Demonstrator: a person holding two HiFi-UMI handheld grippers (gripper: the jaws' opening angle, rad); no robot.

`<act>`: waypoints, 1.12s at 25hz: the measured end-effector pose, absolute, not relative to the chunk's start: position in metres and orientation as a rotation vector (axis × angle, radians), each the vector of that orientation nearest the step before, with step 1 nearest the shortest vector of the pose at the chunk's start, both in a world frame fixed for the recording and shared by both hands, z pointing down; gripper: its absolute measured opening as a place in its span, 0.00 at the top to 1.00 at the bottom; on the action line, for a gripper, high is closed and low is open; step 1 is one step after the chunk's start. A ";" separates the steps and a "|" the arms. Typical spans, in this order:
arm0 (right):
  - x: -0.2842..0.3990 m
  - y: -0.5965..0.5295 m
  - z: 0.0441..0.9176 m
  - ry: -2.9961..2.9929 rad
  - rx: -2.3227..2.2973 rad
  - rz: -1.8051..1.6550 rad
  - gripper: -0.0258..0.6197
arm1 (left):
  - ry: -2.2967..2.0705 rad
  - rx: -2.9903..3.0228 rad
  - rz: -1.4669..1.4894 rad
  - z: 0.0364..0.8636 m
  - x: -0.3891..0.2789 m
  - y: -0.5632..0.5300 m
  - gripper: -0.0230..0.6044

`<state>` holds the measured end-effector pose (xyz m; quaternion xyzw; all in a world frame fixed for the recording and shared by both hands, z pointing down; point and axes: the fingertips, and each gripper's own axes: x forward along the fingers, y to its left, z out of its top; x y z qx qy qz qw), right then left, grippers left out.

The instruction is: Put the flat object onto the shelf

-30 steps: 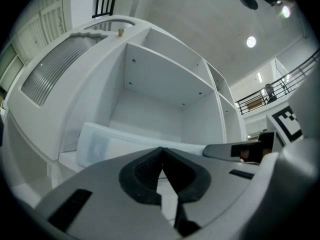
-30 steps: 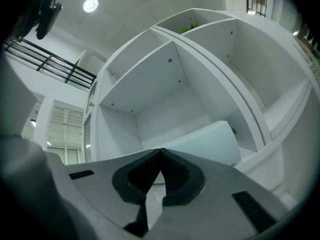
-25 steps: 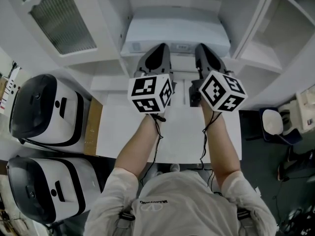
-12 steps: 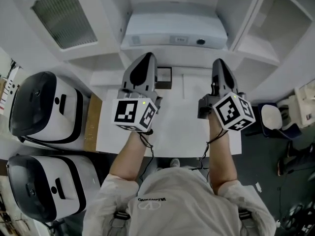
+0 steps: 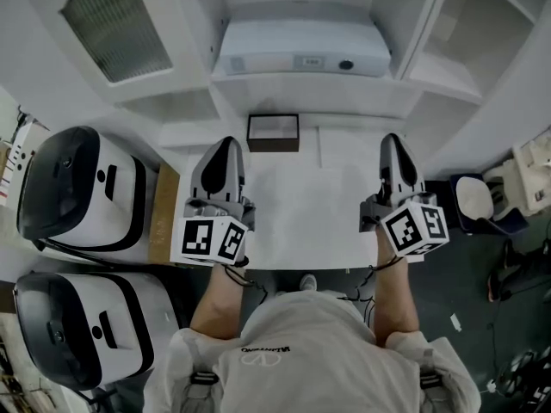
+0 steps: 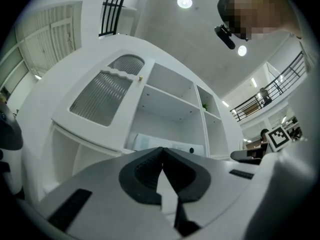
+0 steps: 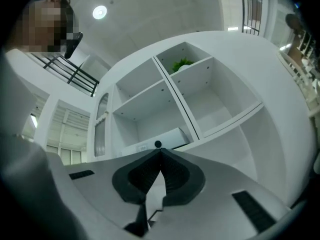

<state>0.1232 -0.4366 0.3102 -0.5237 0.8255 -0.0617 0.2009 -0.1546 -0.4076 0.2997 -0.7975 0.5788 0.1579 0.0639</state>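
Left gripper & right gripper both closed, empty; shirt print illegible.

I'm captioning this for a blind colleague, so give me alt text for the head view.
Seen from above, a person holds the left gripper and right gripper, fingers shut and empty, apart over a white table. A small dark-framed flat object lies ahead between them, by the foot of a white shelf unit; two white-and-black machines sit to the left.
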 end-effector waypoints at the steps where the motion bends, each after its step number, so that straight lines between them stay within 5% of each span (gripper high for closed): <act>1: 0.125 -0.432 0.314 2.319 -1.468 -0.166 0.95 | 1.765 -2.411 0.471 0.305 -0.159 -0.405 0.96; 28: 0.134 -0.402 0.337 2.374 -1.471 -0.198 0.95 | 1.859 -2.369 0.337 0.343 -0.176 -0.373 0.96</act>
